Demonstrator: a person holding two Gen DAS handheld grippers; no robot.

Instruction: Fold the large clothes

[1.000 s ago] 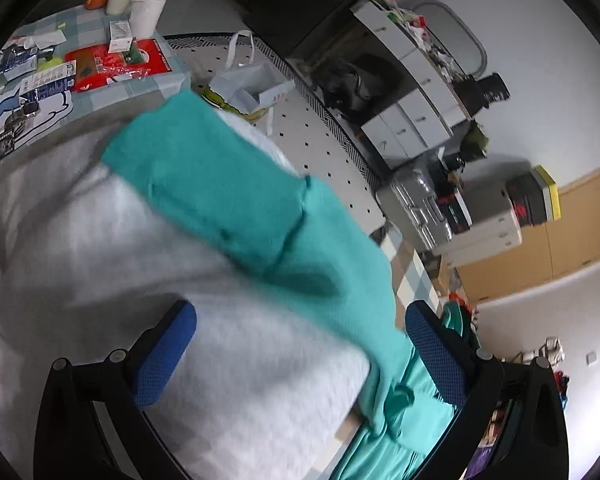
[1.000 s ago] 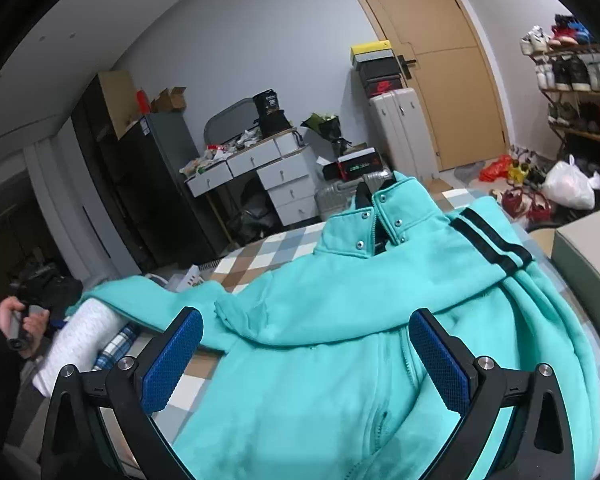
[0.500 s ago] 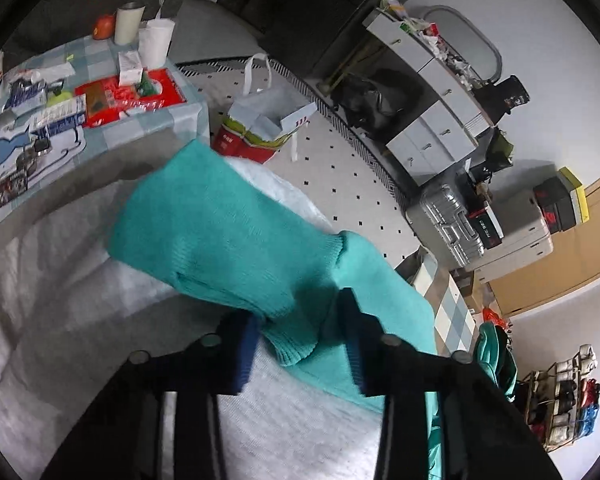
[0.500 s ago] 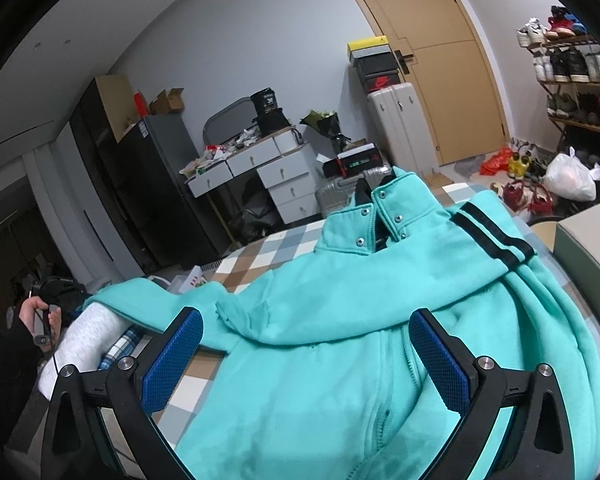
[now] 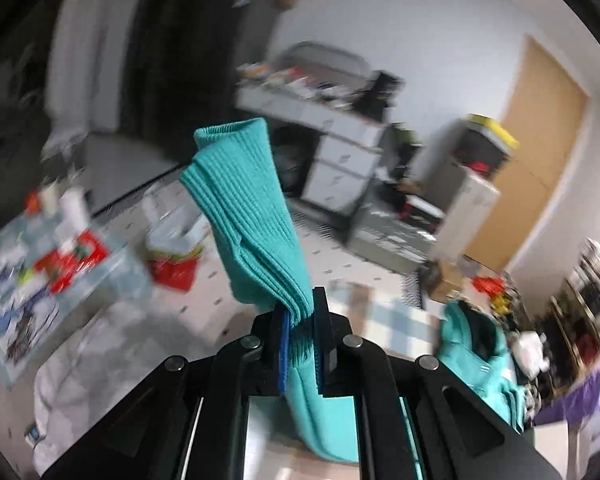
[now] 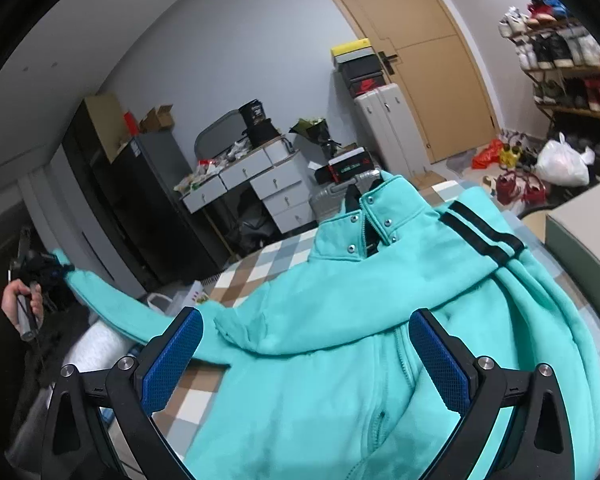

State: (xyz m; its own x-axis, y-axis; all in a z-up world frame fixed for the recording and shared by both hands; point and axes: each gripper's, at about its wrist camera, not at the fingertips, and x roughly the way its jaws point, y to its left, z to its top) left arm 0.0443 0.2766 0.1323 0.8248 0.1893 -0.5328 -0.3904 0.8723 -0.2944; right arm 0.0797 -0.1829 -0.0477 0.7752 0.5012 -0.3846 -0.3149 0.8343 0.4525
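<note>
A turquoise zip jacket (image 6: 332,320) with black sleeve stripes lies front-up on a checked table (image 6: 260,264). My left gripper (image 5: 300,332) is shut on the ribbed cuff (image 5: 240,200) of its sleeve, which sticks up past the pads. In the right wrist view that sleeve (image 6: 116,312) stretches off the table's left side up to the left gripper (image 6: 46,270), held in a hand (image 6: 20,300). My right gripper (image 6: 304,360) hovers open over the jacket's chest, nothing between its blue pads.
A white quilt (image 5: 84,384) lies below the left gripper, beside a cluttered side table (image 5: 40,276). Behind stand grey drawers (image 6: 252,184), silver suitcases (image 6: 384,120), a wooden door (image 6: 412,48) and a shoe rack (image 6: 564,60). A box edge (image 6: 580,232) borders the jacket's right.
My left gripper has closed on the cuff and lifted it off the quilt, rolling as it rose. The sleeve now hangs stretched. The right gripper has stayed in place.
</note>
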